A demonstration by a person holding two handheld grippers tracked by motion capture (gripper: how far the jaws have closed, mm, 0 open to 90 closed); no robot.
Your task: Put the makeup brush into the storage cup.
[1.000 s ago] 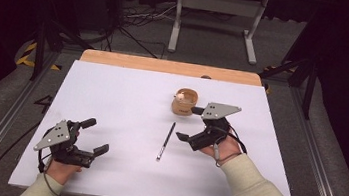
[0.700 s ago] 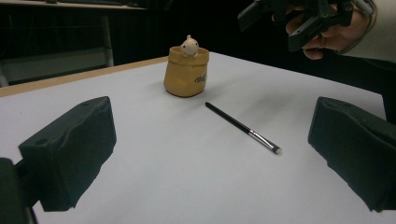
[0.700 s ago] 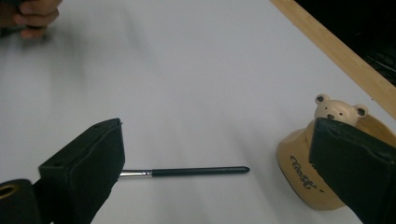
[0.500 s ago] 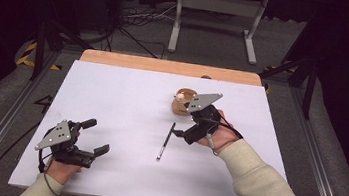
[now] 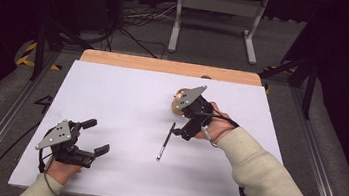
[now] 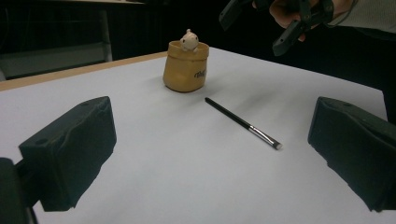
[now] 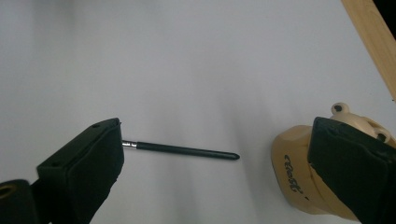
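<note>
Black pen on white table, right gripper jaws wide above it; left gripper open, empty

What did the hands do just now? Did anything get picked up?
The right gripper moved left and forward, and now hangs with open jaws above the near end of the brush, beside the tan pot. Nothing was picked up. The left gripper, the brush and the pot stayed where they were.
</note>
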